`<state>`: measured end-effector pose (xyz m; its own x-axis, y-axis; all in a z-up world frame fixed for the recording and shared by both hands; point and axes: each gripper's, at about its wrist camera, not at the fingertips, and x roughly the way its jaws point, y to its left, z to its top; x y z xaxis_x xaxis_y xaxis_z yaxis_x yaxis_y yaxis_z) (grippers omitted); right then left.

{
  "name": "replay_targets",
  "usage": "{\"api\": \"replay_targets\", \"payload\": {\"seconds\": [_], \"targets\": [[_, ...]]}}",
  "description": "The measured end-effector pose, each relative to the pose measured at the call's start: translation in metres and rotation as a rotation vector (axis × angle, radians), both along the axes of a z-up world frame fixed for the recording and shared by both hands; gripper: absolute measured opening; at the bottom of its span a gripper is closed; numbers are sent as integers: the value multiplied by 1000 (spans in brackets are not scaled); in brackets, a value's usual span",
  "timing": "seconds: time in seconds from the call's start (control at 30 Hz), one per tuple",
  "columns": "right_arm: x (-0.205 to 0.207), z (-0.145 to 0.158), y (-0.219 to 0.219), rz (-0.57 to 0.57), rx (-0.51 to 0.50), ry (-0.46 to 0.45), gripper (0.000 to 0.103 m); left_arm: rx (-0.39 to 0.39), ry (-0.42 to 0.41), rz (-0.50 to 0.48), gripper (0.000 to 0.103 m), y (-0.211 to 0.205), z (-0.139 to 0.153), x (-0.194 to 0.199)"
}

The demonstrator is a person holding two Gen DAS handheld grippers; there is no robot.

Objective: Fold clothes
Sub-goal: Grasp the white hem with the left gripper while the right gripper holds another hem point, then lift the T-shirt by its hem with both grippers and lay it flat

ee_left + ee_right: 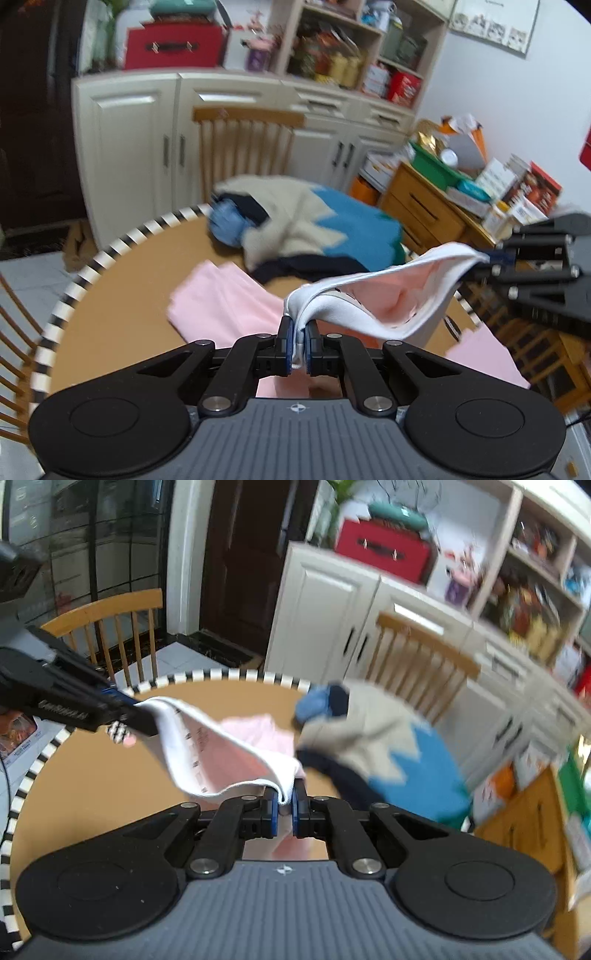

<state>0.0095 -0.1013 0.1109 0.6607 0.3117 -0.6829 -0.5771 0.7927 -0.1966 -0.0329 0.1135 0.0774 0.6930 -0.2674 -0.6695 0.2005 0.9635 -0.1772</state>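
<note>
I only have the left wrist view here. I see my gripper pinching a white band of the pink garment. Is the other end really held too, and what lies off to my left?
Observer: Yes. In the right wrist view the right gripper is shut on the white waistband of the pink garment, which spans across to the left gripper.
Operator: Anything beyond the table on that side?
Observer: A second wooden chair stands at the table's striped rim, in front of a dark door.
Operator: Does the garment touch the pile of clothes?
Observer: I cannot tell. From here the band's end overlaps the dark edge of the clothes pile.
</note>
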Motion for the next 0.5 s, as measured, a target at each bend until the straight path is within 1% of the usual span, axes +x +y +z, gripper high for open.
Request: {"api": "replay_targets", "payload": {"seconds": [0.1,0.23,0.33,0.4,0.5], "targets": [[28,21,16,3,-28,-47,7,41,-41,53,7,13,29,6],[74,36,37,-35,-19,-61,7,80,-85,126,7,32,65,21],[96,48,56,-47,-2,-87,7,108,-120,173,7,43,89,32],[104,59,69,-38,6,-130,7,131,-156,208,7,51,106,36],[109,91,85,-27,72,-219,6,138,-240,256,7,63,138,32]]}}
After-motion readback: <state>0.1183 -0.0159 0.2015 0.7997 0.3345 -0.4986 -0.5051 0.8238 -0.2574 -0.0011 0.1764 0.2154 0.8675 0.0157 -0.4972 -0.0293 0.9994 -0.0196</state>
